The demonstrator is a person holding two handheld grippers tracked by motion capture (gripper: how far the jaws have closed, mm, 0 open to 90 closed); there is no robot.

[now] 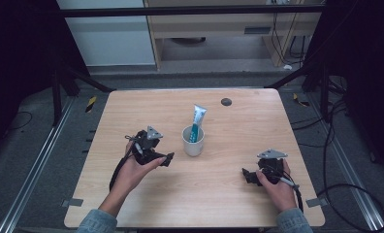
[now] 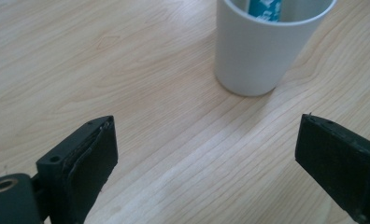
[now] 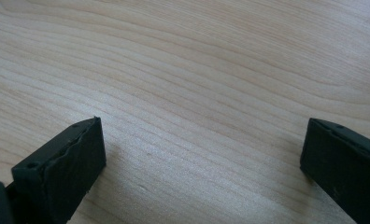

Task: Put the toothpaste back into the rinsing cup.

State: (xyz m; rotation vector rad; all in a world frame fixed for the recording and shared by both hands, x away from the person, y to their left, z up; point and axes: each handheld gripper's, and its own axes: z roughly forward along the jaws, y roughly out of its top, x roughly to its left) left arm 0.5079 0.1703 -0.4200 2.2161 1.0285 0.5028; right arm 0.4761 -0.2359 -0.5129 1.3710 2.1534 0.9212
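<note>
1. Table [image 1: 132, 111]: light wood-grain top, square with rounded corners; a small dark round spot [image 1: 226, 101] lies near its far edge.
2. Floor [image 1: 30, 145]: grey, carpet-like, with metal rails [image 1: 32, 167] running along both sides of the table.
3. Frame: a black bar [image 1: 190, 10] crosses overhead, with slanted black struts [image 1: 86, 80] behind the table.
4. Back of room: a white panel [image 1: 115, 41] stands beside a pale wooden desk [image 1: 219, 29].
5. Cables [image 1: 333, 145]: black, trailing over the floor at the right.
6. Sides: dark, unlit.
</note>
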